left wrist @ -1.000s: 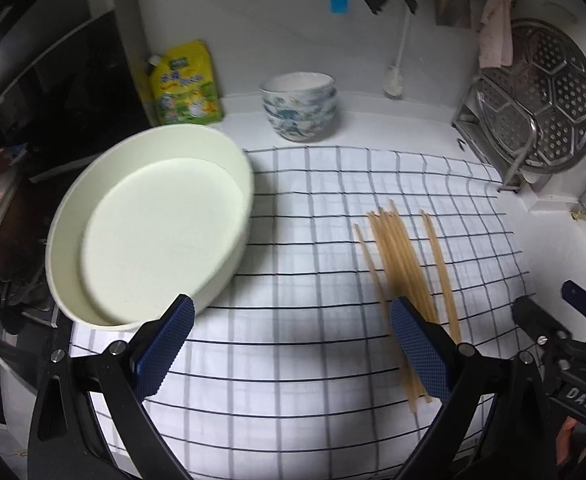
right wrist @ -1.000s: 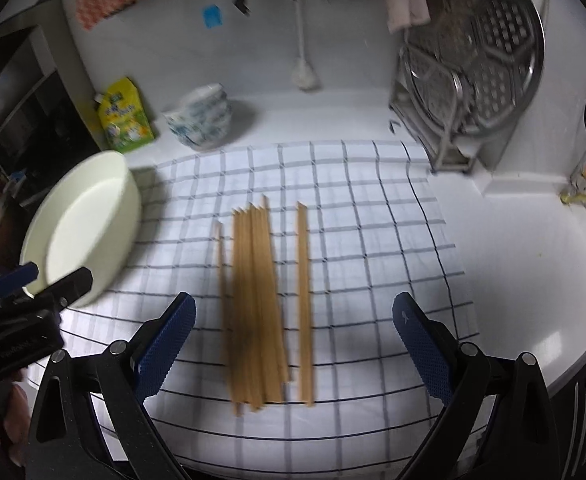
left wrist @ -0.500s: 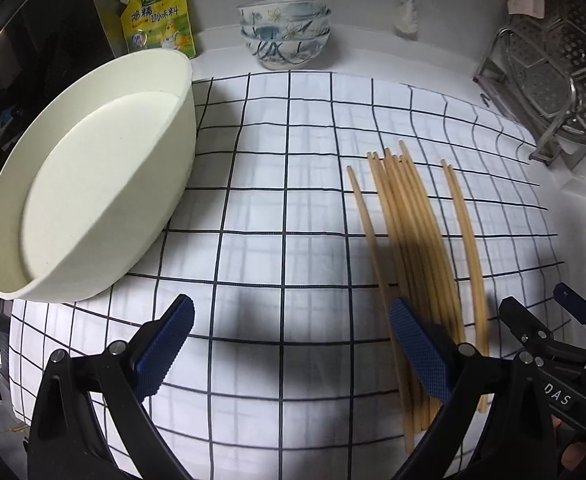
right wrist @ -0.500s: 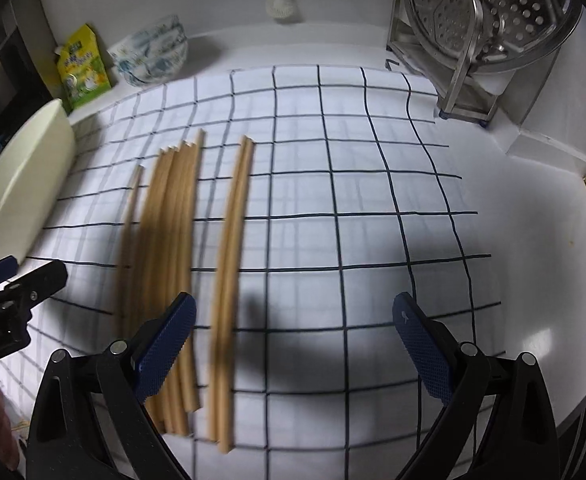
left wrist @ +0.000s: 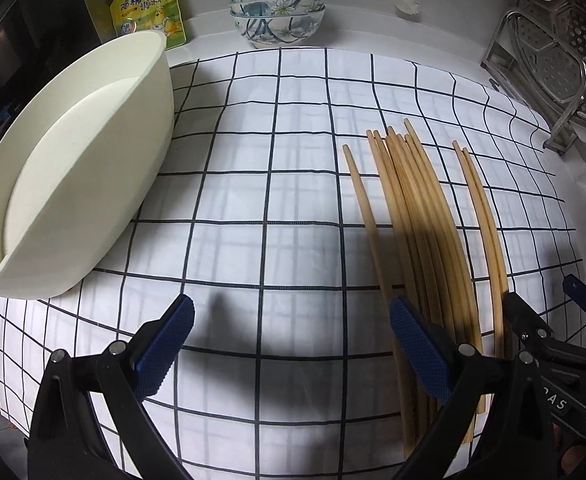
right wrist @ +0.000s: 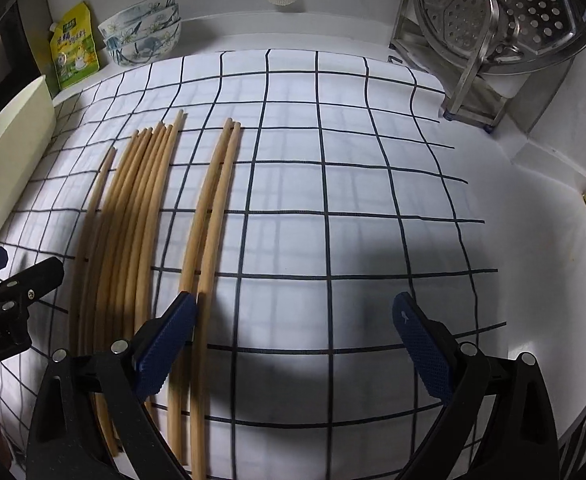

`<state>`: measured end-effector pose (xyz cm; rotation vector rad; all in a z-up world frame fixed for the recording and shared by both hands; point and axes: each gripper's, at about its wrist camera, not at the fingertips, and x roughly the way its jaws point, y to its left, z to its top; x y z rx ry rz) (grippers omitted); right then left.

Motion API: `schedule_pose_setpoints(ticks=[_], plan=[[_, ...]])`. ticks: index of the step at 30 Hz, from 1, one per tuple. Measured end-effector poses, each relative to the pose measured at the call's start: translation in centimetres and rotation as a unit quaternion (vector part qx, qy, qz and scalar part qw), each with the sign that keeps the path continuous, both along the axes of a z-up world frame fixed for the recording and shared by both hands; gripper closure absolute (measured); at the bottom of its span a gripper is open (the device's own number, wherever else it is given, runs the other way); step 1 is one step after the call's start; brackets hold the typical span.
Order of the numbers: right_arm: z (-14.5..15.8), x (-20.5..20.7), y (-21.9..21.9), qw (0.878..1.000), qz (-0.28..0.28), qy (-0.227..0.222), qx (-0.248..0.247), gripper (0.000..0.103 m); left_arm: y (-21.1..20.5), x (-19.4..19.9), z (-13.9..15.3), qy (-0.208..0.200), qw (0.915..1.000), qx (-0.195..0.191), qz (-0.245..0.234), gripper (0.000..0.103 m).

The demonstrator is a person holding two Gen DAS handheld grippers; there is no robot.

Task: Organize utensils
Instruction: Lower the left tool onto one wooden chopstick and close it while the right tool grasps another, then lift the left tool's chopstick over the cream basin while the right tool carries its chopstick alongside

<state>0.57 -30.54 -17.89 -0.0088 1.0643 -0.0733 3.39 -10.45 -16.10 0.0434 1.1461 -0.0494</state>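
Observation:
Several wooden chopsticks (left wrist: pixel 417 208) lie side by side on a white checked cloth (left wrist: pixel 277 184), with one pair (right wrist: pixel 213 200) set slightly apart on the right of the bundle (right wrist: pixel 133 216). My left gripper (left wrist: pixel 293 344) is open, low over the cloth; its right finger (left wrist: pixel 421 348) overlaps the near ends of the bundle. My right gripper (right wrist: pixel 293 344) is open too, its left finger (right wrist: pixel 165 348) just beside the separate pair. Nothing is held between either pair of fingers. A cream basin (left wrist: pixel 65 184) stands at the cloth's left edge.
Stacked patterned bowls (left wrist: pixel 277 12) and a yellow seasoning pouch (left wrist: pixel 145 4) stand at the back wall. A steel rack with a perforated steamer plate (right wrist: pixel 505 28) fills the back right corner. Bare white counter (right wrist: pixel 541 216) runs along the cloth's right side.
Both grippers have come down and forward toward the cloth, so the chopsticks look larger and nearer. The right gripper has shifted right of the bundle. Both stay open.

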Motion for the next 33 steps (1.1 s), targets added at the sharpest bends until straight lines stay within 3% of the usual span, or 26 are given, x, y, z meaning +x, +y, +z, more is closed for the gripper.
schedule_pose_setpoints(ticks=[15,18,29,30,31,33], plan=[[-0.3,-0.5,0.2,1.0,0.011,-0.012,0.002,0.011,-0.9,-0.4,-1.0,0.005,0.9998,0.017,0.001,0.007],[-0.2,-0.6,0.5,1.0,0.024,-0.013,0.009,0.022,-0.9,-0.4,-1.1,0.007,0.9999,0.015,0.004,0.01],[0.4,-0.4,2.4,0.997,0.074,-0.017,0.024,0.077,-2.4,-0.5,-0.3,-0.001,0.9993,0.0,-0.037,0.065],[0.4,-0.3,2.6,0.997,0.076,-0.017,0.023,0.082,-2.5,-0.4,-0.2,0.0,0.9992,-0.001,-0.039,0.075],[0.5,-0.3,2.7,0.996,0.079,-0.016,0.022,0.092,-2.5,-0.4,-0.2,0.001,0.9992,-0.003,-0.04,0.086],[0.5,-0.2,2.8,0.997,0.078,-0.014,0.025,0.096,-2.4,-0.3,-0.2,0.005,0.999,-0.009,-0.042,0.096]])
